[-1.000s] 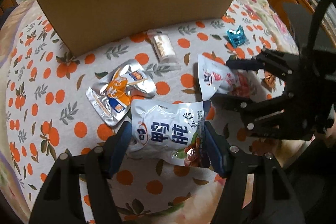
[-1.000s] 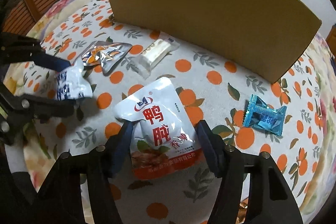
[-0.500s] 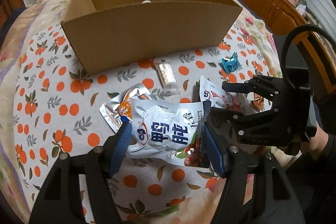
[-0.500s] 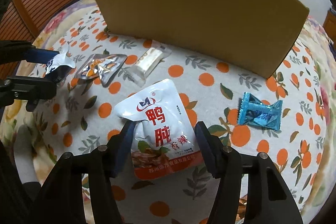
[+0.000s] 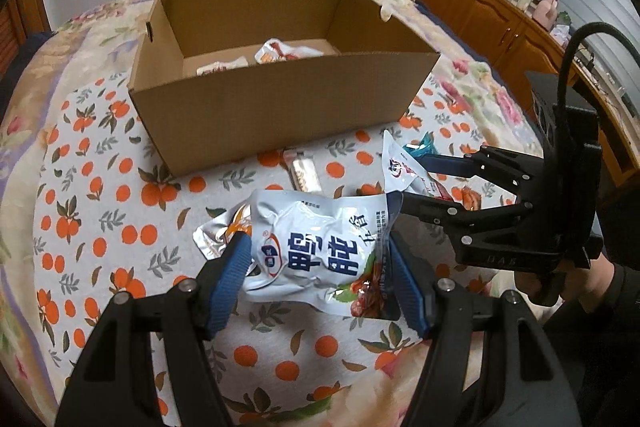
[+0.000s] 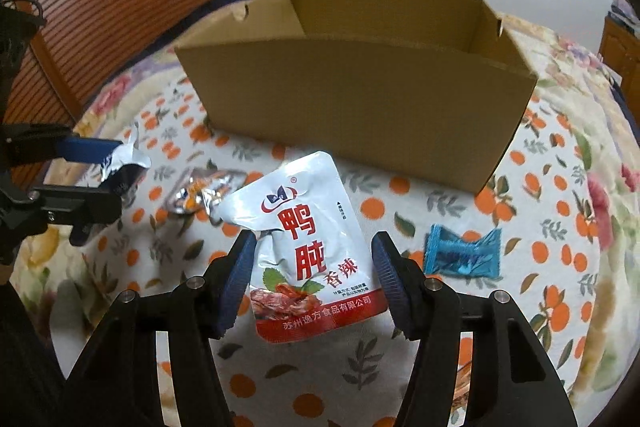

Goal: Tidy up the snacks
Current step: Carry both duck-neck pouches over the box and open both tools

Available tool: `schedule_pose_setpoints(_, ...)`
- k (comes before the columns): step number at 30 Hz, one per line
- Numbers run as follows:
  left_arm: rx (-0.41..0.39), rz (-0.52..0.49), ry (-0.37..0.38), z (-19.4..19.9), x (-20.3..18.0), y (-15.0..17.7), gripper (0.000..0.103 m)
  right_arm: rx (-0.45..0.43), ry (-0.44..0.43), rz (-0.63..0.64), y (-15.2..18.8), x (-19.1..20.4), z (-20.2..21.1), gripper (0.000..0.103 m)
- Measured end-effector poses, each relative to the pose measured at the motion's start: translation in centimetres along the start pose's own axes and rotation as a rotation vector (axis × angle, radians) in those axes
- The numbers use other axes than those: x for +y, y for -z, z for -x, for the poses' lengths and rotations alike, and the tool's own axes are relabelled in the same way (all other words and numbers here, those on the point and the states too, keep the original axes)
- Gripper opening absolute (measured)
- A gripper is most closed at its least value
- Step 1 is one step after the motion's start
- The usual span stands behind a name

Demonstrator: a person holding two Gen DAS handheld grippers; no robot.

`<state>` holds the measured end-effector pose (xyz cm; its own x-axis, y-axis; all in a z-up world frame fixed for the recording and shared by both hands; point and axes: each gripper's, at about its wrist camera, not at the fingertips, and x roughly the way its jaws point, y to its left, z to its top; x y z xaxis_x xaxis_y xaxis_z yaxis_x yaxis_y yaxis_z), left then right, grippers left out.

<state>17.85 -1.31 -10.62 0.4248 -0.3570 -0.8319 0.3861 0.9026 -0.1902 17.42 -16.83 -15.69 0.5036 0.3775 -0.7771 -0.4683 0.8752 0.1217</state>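
My left gripper [image 5: 320, 275] is shut on a white snack pouch with blue lettering [image 5: 320, 247] and holds it above the table. My right gripper [image 6: 314, 263] is shut on a white snack pouch with red lettering [image 6: 308, 243], also lifted. The right gripper also shows in the left wrist view [image 5: 416, 183], and the left one in the right wrist view [image 6: 100, 171]. The open cardboard box [image 5: 280, 103] stands behind, with some pouches [image 5: 280, 53] inside. It also shows in the right wrist view [image 6: 360, 99].
On the orange-print tablecloth [image 5: 100, 227] lie a silver-orange pouch [image 6: 200, 191], a clear wrapped bar [image 5: 304, 173] and a blue candy [image 6: 464, 253]. A wooden sideboard [image 5: 500, 15] stands at the right, a slatted wooden door [image 6: 100, 7] at the left.
Both grippers have risen with their pouches, away from the table. The inside of the box has come into the left wrist view.
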Motion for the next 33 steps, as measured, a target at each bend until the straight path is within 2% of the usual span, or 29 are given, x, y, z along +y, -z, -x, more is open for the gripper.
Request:
schedule_pose_setpoints(9, -0.082, -0.027, -0.027, 2.2, -0.5, -1.3, 0.067, -0.098, 0.011, -0.010, -1.4, 0.0, 2.9, 0.061)
schedule_pose_setpoints(23, -0.215, 0.013, -0.049, 5.5, 1.2, -4.4, 0.067, -0.273, 0.016, -0.008, -5.1, 0.1, 8.4, 0.061)
schedule_pose_setpoints(33, -0.277, 0.010, -0.070, 6.9, 0.9, -6.9, 0.067, -0.314, 0.043, -0.013, -6.6, -0.1, 10.0, 0.061)
